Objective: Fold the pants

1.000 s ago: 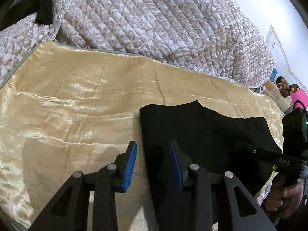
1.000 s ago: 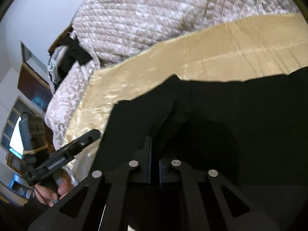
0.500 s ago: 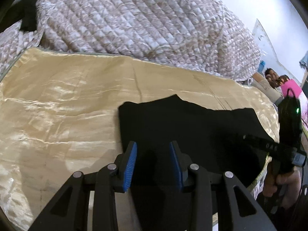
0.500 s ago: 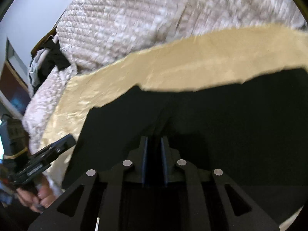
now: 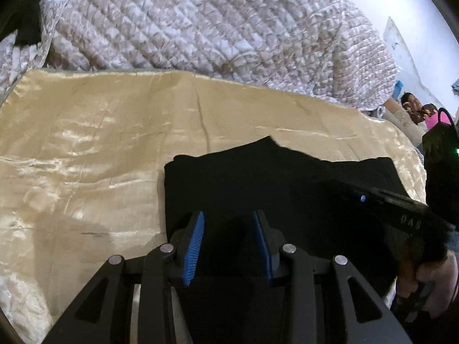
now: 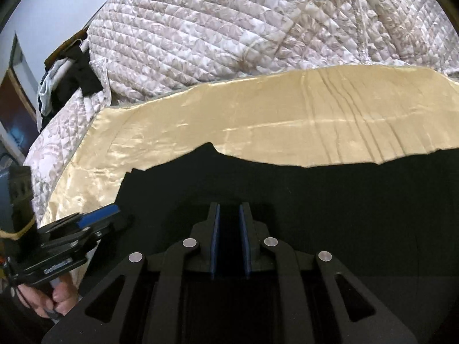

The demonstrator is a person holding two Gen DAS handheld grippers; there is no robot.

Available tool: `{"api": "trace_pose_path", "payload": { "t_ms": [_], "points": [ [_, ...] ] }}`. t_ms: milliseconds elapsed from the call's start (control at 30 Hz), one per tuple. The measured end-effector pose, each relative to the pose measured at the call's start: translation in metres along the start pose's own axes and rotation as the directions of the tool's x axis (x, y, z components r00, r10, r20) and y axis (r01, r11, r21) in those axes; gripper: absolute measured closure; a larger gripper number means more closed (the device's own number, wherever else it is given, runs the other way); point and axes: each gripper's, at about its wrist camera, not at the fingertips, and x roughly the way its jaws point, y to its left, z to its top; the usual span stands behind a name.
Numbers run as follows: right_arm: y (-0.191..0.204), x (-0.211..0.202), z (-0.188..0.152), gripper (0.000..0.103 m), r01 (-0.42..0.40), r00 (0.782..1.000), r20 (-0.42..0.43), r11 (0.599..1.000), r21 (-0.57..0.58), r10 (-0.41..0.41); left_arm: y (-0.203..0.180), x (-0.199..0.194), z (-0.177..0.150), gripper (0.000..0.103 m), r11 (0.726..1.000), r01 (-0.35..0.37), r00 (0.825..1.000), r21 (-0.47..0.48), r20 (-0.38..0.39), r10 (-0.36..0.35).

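Observation:
The black pants lie folded and flat on a gold satin sheet; in the right wrist view the pants fill the lower half. My left gripper hovers over their left end, open, blue pads apart and nothing pinched. My right gripper sits low over the cloth with a narrow gap between its pads, gripping nothing. Each tool shows in the other's view: the right gripper at the right edge, and the left gripper at lower left, held by a hand.
A bulky quilted bedspread rises behind the sheet. Dark clothes hang at the far left. A pink bag stands beyond the bed's right end. Bare sheet stretches to the left of the pants.
My left gripper slid right, from beside the pants' left edge to over them. The right gripper's jaws went from shut to slightly apart, and the raised fold now lies flat.

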Motion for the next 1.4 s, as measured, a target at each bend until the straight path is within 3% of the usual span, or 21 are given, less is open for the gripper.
{"api": "trace_pose_path", "payload": {
  "t_ms": [100, 300, 500, 567, 633, 733, 1033, 1200, 1333, 1400],
  "points": [
    [-0.003, 0.019, -0.004, 0.09, 0.024, 0.997, -0.071, 1.0, 0.007, -0.023, -0.007, -0.002, -0.007, 0.066, 0.999, -0.027, 1.0, 0.044, 0.016, 0.027],
    [0.007, -0.013, -0.021, 0.09, 0.027, 0.999, -0.021, 0.998, -0.049, -0.029, -0.02, -0.026, -0.027, 0.066, 0.996, -0.034, 0.999, 0.081, 0.032, 0.031],
    [0.027, -0.05, -0.072, 0.09, 0.025, 0.999, 0.047, 0.989, -0.147, -0.019, -0.025, -0.043, -0.058, 0.066, 0.998, -0.021, 0.999, 0.061, 0.034, 0.019],
    [0.033, -0.046, -0.085, 0.084, 0.023, 1.0, 0.017, 0.986, -0.166, -0.021, -0.027, -0.046, -0.067, 0.066, 0.998, -0.031, 0.999, 0.063, 0.043, 0.029],
    [0.036, -0.046, -0.096, 0.084, 0.048, 0.998, 0.043, 0.98, -0.194, -0.041, -0.029, -0.049, -0.071, 0.065, 0.997, -0.04, 0.998, 0.071, 0.051, 0.036],
    [0.04, -0.048, -0.095, 0.084, 0.076, 0.997, 0.046, 0.97, -0.229, -0.067, -0.027, -0.054, -0.072, 0.065, 0.998, -0.035, 0.998, 0.055, 0.057, 0.032],
    [0.023, -0.059, -0.096, 0.086, 0.147, 0.988, 0.074, 0.979, -0.142, -0.138, -0.033, -0.055, -0.07, 0.065, 0.994, -0.069, 0.995, 0.087, 0.076, 0.062],
    [0.017, -0.07, -0.09, 0.086, 0.099, 0.989, 0.119, 0.991, -0.093, -0.087, -0.019, -0.054, -0.065, 0.065, 0.995, -0.096, 0.993, 0.036, 0.079, 0.093],
    [0.023, -0.05, -0.094, 0.085, 0.082, 0.996, 0.044, 0.988, -0.128, -0.077, -0.024, -0.048, -0.069, 0.065, 0.989, -0.13, 0.989, 0.073, 0.073, 0.125],
    [0.02, -0.052, -0.092, 0.084, 0.092, 0.994, 0.062, 0.99, -0.11, -0.085, -0.023, -0.049, -0.068, 0.065, 0.989, -0.127, 0.99, 0.072, 0.074, 0.122]
  ]
}}
